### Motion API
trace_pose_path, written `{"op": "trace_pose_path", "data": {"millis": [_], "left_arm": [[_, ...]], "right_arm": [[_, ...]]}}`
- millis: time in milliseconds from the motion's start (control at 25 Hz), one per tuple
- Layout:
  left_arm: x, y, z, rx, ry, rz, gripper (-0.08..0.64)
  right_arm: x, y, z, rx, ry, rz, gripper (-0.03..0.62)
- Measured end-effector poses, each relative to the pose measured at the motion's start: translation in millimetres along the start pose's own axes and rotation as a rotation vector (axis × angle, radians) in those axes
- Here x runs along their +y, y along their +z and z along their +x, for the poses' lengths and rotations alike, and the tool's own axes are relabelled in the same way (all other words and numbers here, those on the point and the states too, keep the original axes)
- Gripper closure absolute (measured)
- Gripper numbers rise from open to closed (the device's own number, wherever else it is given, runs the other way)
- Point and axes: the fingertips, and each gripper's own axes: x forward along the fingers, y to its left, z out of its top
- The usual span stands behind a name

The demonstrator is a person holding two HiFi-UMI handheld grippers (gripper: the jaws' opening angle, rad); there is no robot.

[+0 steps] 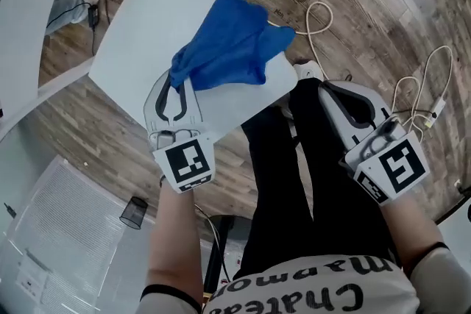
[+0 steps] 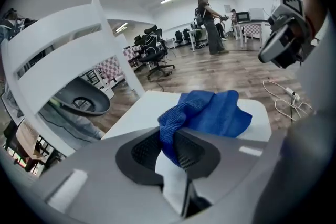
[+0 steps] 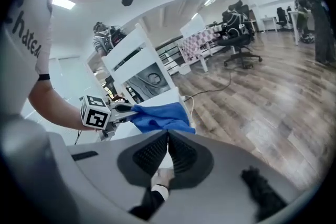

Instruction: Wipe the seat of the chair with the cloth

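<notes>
Left claw: your left gripper (image 1: 176, 81) is pinching one bunched corner of the blue microfibre cloth (image 1: 229, 40), and the knit fabric is squeezed between the ribbed pads.
Right claw: your right gripper (image 3: 168, 151) has its pads pressed together with nothing between them. It hangs off the seat's near right corner, over your dark trouser legs (image 1: 309, 180).
Cloth place: it is on the flat white chair seat (image 1: 136, 29), over the seat's right half. The pinched end is at the seat's near edge and the loose end reaches the seat's right edge.
Cloth axis: it runs from the pinch away from you and to the right across the seat, narrow at the claw and fanning wide at the far end.
Cloth look: deep blue and soft, folded over on itself in a few creases, with no stains that I can make out.
Key relation: the cloth lies ahead of the left claw and trails from it, so it looks set to be dragged rather than pushed. The seat's left half lies bare beside it.
Nearer arm: the left is already on the cloth, while the right is off the seat and idle.
Step judged: wiping is under way or about to start, and most of the seat is left to cover.
Watch: only a corner is pinched, so the fan may bunch up and wipe a thin strip.
Around seat: the white slatted backrest (image 2: 58, 60) is at the seat's far side, with a pale cable (image 1: 318, 20) on the wood floor past the right edge.
</notes>
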Motion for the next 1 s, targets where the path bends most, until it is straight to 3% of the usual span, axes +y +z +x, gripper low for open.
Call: {"op": "trace_pose_path", "data": {"millis": [120, 280, 480, 600, 840, 1000], "left_arm": [[34, -45, -18, 0.083, 0.068, -0.043, 0.499], [87, -123, -46, 0.23, 0.191, -0.195, 0.5], [123, -195, -76, 0.34, 0.271, -0.234, 0.499], [126, -210, -77, 0.361, 0.285, -0.248, 0.498], [112, -201, -54, 0.334, 0.22, -0.186, 0.503], [109, -196, -51, 0.366, 0.238, -0.196, 0.508]], "right_arm": [[32, 0, 24, 0.019, 0.047, -0.015, 0.577], [77, -10, 57, 0.061, 0.105, -0.015, 0.577], [123, -18, 91, 0.109, 0.167, -0.054, 0.577], [137, -18, 105, 0.113, 0.181, -0.082, 0.577], [159, -16, 114, 0.102, 0.2, -0.117, 0.577], [148, -26, 103, 0.121, 0.189, -0.116, 0.577]]}}
